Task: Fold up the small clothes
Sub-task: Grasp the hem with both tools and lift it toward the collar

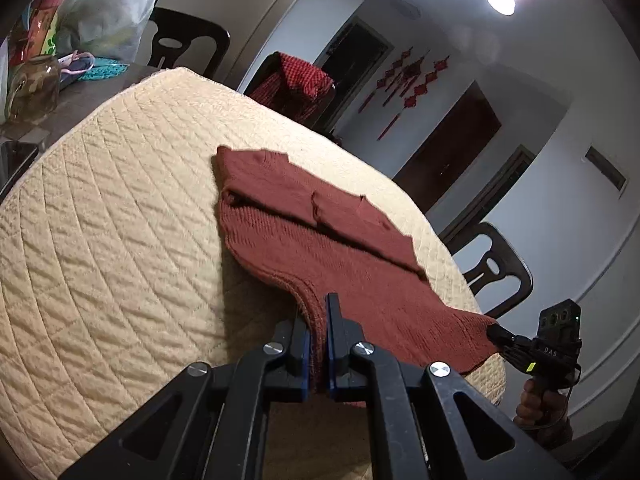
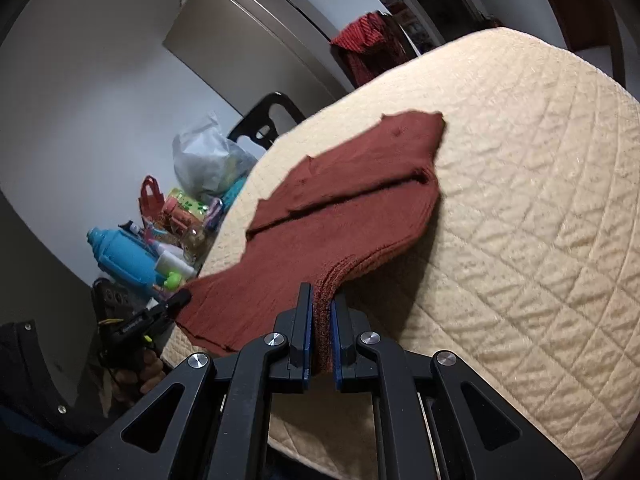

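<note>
A small rust-red knit sweater (image 1: 320, 232) lies on a cream quilted cover (image 1: 120, 220) with its sleeves folded across the body. My left gripper (image 1: 318, 312) is shut on the near hem's left corner, lifting it off the cover. In the same view, the right gripper (image 1: 494, 330) pinches the hem's other corner at the lower right, a hand under it. From the right wrist, my right gripper (image 2: 322, 304) is shut on the sweater (image 2: 340, 200) hem, and the left gripper (image 2: 182, 298) holds the far corner at the left. The near hem hangs raised between both.
Cream quilted cover (image 2: 520, 200) spans the table. Dark chairs (image 1: 496, 272) stand around it; one carries a red checked cloth (image 1: 296, 80). A glass jar (image 1: 32, 88), plastic bag (image 1: 116, 8) and blue bottle (image 2: 120, 256) crowd the table's far end.
</note>
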The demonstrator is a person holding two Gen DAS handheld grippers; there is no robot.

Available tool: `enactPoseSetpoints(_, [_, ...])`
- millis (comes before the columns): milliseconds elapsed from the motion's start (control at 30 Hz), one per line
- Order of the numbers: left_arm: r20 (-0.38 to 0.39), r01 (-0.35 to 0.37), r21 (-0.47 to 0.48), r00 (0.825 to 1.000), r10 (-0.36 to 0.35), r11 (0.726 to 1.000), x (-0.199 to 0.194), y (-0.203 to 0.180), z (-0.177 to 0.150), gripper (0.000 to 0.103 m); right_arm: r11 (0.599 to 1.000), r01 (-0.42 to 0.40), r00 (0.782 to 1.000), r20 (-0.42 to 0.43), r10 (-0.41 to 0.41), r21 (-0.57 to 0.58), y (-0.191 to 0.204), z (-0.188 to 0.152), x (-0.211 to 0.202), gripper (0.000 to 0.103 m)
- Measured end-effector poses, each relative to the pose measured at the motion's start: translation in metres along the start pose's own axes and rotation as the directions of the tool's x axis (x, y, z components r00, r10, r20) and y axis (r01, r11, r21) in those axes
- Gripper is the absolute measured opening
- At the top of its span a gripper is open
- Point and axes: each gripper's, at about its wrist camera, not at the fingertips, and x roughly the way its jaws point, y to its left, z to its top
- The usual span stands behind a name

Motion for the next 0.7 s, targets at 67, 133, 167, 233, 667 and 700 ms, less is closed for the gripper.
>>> enactPoseSetpoints(67, [0.025, 0.008, 0.023, 1.000, -0.008, 1.000, -0.003, -0.006, 0.007, 0.007, 1.000, -0.011, 1.000, 0.026, 0.012, -0.027, 0.006, 0.006, -0.004, 0.007])
enactPoseSetpoints(133, [0.050, 0.013, 0.044, 0.999, -0.015, 0.999, -0.005, -0.012, 0.016, 0.007, 0.999, -0.018, 0.999, 0.044, 0.020, -0.047, 0.010, 0.015, -0.005, 0.007])
enactPoseSetpoints(167, [0.062, 0.018, 0.048, 0.998, -0.021, 0.999, -0.005, -0.013, 0.021, 0.007, 0.998, -0.019, 0.998, 0.053, 0.022, -0.056, 0.012, 0.019, -0.004, 0.007])
enactPoseSetpoints(233, [0.082, 0.023, 0.055, 0.996, -0.027, 0.998, -0.002, -0.016, 0.033, 0.007, 0.998, -0.027, 0.997, 0.073, 0.032, -0.064, 0.013, 0.030, -0.003, 0.007])
enactPoseSetpoints(667, [0.101, -0.018, 0.085, 0.995, 0.009, 0.996, 0.042, -0.016, 0.099, 0.008, 0.996, -0.003, 0.993, 0.117, 0.014, -0.089, 0.010, 0.105, 0.032, 0.007])
enactPoseSetpoints(700, [0.099, -0.012, 0.079, 0.995, 0.004, 0.997, 0.048, -0.014, 0.105, 0.008, 0.997, 0.002, 0.993, 0.117, 0.007, -0.079, 0.008, 0.114, 0.038, 0.007])
